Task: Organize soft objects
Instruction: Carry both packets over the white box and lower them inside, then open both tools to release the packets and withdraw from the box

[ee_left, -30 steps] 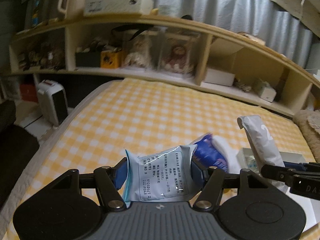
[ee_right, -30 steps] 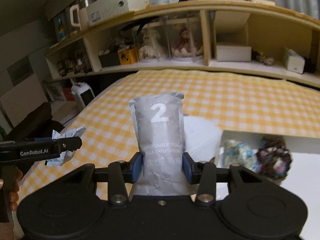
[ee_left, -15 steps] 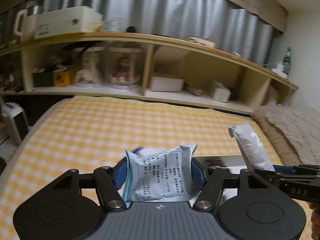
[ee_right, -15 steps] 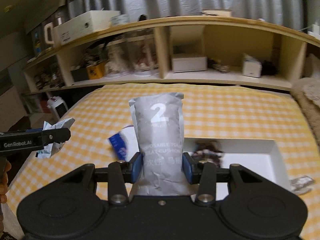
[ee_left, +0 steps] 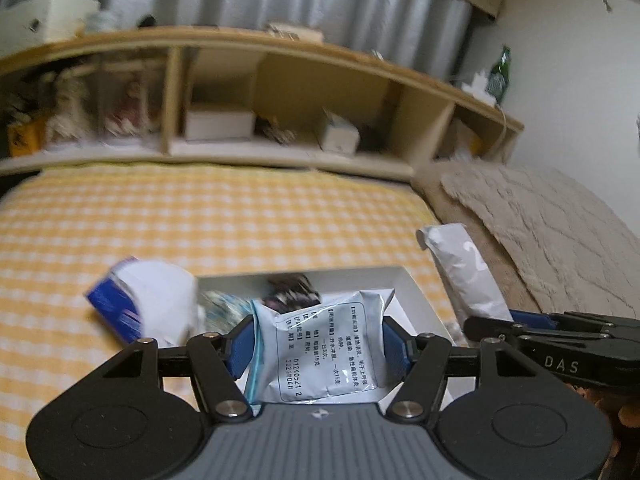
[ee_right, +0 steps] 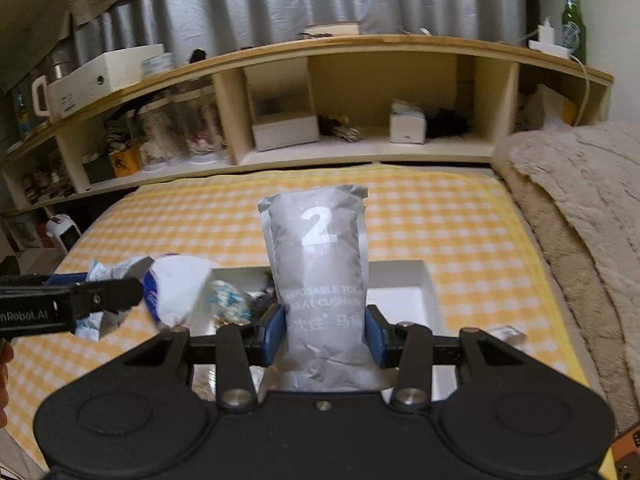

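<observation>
Both grippers had swung across the checked yellow bedspread (ee_right: 420, 220) over the last second, and the white tray (ee_right: 424, 280), which a moment earlier had sat off to the right edge of each view, now lay directly ahead of them. The left gripper (ee_left: 318, 344) was pinching a small pale-blue sachet (ee_left: 320, 348) printed with black text, its blue pads pressed against the packet's sides, and the packet hung over the near part of the tray. The right gripper (ee_right: 324, 330) was clamped on a tall grey pouch (ee_right: 320, 272) marked with a large "2", held upright, also above the near edge of the tray. Neither grip had changed during the swing; the packets sat between the pads just as before. Inside the tray, toward its left end, lay a dark scrunchie-like bundle (ee_left: 292, 288) and a speckled blue-and-white soft item (ee_right: 228, 300). Touching the tray's left wall, a white bag with a blue end (ee_left: 140, 300) rested on the bedspread, and a small crumpled silvery scrap (ee_right: 506, 334) lay just beyond the tray's right wall. Judging from this, the carry appeared nearly finished: both packets seemed lined up for release into the open right half of the tray, with the bag beside it probably still left to sort.
</observation>
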Available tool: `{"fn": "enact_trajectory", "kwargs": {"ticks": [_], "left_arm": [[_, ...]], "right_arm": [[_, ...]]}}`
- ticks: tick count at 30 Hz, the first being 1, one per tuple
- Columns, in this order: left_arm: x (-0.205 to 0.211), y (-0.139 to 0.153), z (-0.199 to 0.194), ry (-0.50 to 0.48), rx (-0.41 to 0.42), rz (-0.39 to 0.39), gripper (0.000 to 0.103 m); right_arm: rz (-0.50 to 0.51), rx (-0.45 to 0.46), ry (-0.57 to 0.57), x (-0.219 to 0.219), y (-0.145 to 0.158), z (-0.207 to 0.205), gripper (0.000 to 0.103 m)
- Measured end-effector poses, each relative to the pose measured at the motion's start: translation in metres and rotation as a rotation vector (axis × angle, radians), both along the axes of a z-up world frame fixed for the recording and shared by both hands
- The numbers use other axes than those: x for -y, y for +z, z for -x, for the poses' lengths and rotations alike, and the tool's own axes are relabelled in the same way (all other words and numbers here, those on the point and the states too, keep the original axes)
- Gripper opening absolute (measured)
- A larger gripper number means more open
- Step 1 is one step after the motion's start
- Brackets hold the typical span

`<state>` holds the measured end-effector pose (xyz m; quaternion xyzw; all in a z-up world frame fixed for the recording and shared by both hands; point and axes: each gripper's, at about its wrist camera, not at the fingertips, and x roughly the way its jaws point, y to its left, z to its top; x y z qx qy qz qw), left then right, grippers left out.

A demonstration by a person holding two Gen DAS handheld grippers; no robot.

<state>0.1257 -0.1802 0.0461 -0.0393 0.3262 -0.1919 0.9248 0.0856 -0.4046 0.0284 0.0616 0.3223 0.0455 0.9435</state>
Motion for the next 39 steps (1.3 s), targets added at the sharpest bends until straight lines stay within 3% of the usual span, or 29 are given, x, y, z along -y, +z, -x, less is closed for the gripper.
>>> {"fn": "enact_trajectory", "kwargs": {"ticks": [5, 18, 24, 29, 34, 39], "left_arm": [[0.034, -0.024, -0.011, -0.045, -0.091, -0.002, 0.065], [0.089, -0.111, -0.035, -0.107, -0.386, 0.115, 0.065], [0.097, -0.139, -0.042, -0.087, -0.442, 0.097, 0.066], [0.097, -0.154, -0.047, -0.069, -0.489, 0.094, 0.067], [0.099, -0.163, -0.048, -0.035, -0.522, 0.093, 0.079], [0.091, -0.163, -0.049, -0.027, -0.542, 0.101, 0.083]], "right_arm": [[-0.036, -0.047, -0.023, 0.022, -0.027, 0.003, 0.044], [-0.161, -0.169, -0.094, 0.056, -0.109, -0.017, 0.045], [-0.164, -0.216, -0.103, 0.061, -0.139, -0.023, 0.045], [-0.122, -0.225, -0.106, 0.061, -0.149, -0.023, 0.045], [-0.054, -0.24, -0.102, 0.055, -0.146, -0.022, 0.048], [-0.04, -0.245, -0.105, 0.054, -0.138, -0.015, 0.055]]}}
